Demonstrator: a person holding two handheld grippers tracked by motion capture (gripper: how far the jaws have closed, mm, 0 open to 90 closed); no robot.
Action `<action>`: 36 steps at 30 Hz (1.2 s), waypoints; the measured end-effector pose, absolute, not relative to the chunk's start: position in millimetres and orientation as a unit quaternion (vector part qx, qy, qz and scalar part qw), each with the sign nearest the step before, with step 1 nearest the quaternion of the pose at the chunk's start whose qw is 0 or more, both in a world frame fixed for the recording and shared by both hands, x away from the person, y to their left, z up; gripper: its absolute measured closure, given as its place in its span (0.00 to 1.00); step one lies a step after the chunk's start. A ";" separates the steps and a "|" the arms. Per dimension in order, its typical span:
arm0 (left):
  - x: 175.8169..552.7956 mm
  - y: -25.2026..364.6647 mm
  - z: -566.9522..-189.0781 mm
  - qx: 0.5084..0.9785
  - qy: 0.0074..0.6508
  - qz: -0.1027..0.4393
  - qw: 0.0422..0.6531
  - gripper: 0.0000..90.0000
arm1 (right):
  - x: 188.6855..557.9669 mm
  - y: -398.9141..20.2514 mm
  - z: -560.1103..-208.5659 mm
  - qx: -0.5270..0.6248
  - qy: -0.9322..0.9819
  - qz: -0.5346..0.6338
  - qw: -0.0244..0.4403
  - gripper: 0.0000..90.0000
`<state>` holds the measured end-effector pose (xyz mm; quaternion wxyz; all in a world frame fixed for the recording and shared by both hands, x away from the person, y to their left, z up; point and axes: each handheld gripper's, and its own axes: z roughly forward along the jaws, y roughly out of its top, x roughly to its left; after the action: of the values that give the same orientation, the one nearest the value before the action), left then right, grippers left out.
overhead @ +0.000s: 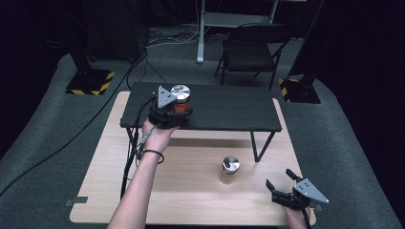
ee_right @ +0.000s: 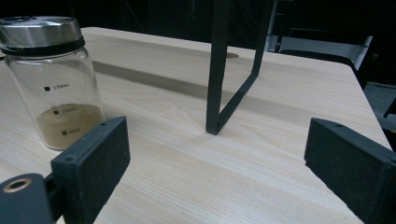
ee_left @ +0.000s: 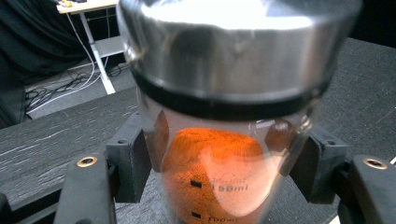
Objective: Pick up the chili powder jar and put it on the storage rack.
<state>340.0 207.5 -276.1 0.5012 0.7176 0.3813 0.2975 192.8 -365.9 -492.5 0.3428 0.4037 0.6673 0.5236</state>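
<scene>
A glass jar with a steel lid and orange powder [overhead: 181,99] [ee_left: 219,140] is clamped between the jaws of my left gripper [overhead: 173,110] [ee_left: 219,158], over the left part of the black raised shelf [overhead: 229,112]. Whether the jar's base rests on the shelf I cannot tell. A second lidded jar holding tan powder [overhead: 230,169] [ee_right: 53,84] stands on the light wooden tabletop [overhead: 191,186] below the shelf. My right gripper [overhead: 284,183] [ee_right: 219,163] rests near the table's front right corner, jaws wide apart, nothing between them, the tan jar off to its left.
The shelf's black metal leg [ee_right: 224,70] [overhead: 260,145] stands ahead of the right gripper. A folding chair [overhead: 253,50], a stand foot with yellow-black stripes [overhead: 90,83] and cables lie on the grey floor beyond the table.
</scene>
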 end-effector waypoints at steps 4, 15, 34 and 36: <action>339.9 209.0 -280.1 0.710 0.387 0.296 0.508 0.35 | 192.4 -365.3 -492.6 0.403 0.668 0.523 0.344 0.07; 320.1 218.2 -287.6 0.721 0.374 0.308 0.496 0.19 | 192.7 -364.6 -491.9 0.402 0.670 0.520 0.345 0.07; 241.9 258.7 -358.1 0.718 0.349 0.310 0.516 0.10 | 193.1 -364.3 -491.4 0.402 0.671 0.519 0.344 0.07; 240.0 265.4 -370.9 0.723 0.354 0.297 0.513 0.06 | 192.7 -364.1 -491.8 0.402 0.670 0.520 0.346 0.07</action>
<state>240.0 265.4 -370.9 0.5131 0.7229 0.3545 0.2974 192.7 -364.1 -491.8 0.3455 0.4016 0.6703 0.5196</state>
